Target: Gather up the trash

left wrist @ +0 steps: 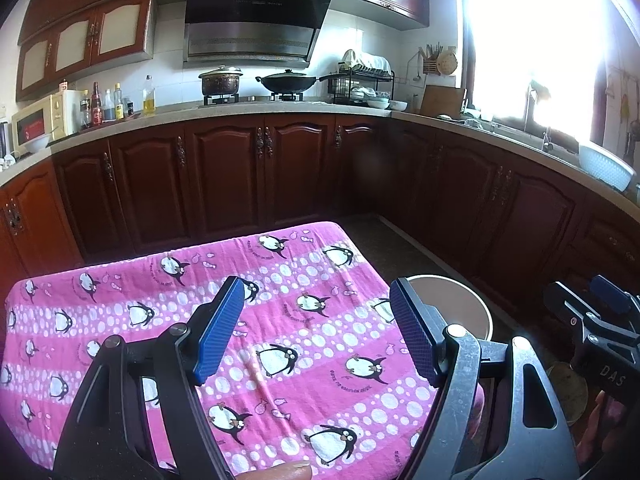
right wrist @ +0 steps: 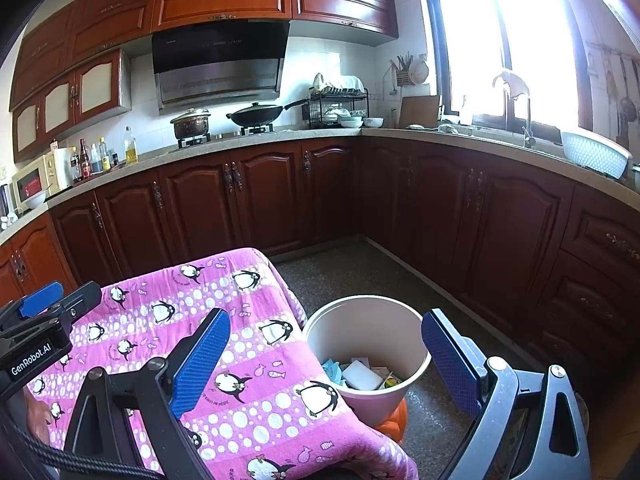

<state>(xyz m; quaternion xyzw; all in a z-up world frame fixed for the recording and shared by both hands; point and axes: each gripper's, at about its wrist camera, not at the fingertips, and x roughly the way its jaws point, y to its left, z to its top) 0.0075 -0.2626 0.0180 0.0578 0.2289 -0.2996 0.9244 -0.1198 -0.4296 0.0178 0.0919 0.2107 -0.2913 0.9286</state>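
Observation:
A pale round bin (right wrist: 372, 404) stands on the floor by the right edge of a table under a pink penguin cloth (right wrist: 248, 400). In it lie a white block (right wrist: 362, 376), a blue wrapper (right wrist: 332, 370) and other scraps. My right gripper (right wrist: 326, 316) hovers open in front of and above the bin, with nothing between its blue pads (right wrist: 200, 360). Over the cloth (left wrist: 280, 320) my left gripper (left wrist: 316, 284) is also open and holds nothing. The bin's rim (left wrist: 460, 300) shows behind its right finger. No loose trash shows on the cloth.
Something orange (right wrist: 394, 420) sits under the bin. Dark wooden base cabinets (right wrist: 260, 200) run along the back and the right, with a speckled floor strip (right wrist: 360, 272) between them and the table. The counter (left wrist: 240, 114) carries a pot, a wok, bottles and a dish rack.

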